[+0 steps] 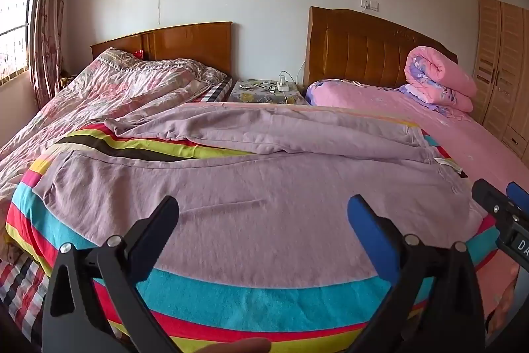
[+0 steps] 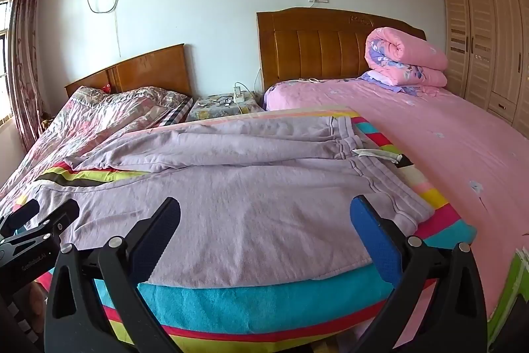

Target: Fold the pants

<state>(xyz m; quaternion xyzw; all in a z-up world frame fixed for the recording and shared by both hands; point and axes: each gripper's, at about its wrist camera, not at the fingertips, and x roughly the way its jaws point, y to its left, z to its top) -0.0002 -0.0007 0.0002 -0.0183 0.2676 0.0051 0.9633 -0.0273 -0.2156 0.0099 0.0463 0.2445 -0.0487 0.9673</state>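
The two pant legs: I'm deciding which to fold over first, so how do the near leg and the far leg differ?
The near leg lies flat and fairly smooth, running past both open grippers, left gripper and right gripper; the far leg is rumpled with deep creases. The near leg angles away from the far leg, baring the striped towel between them. Both are lilac and join at the waistband.
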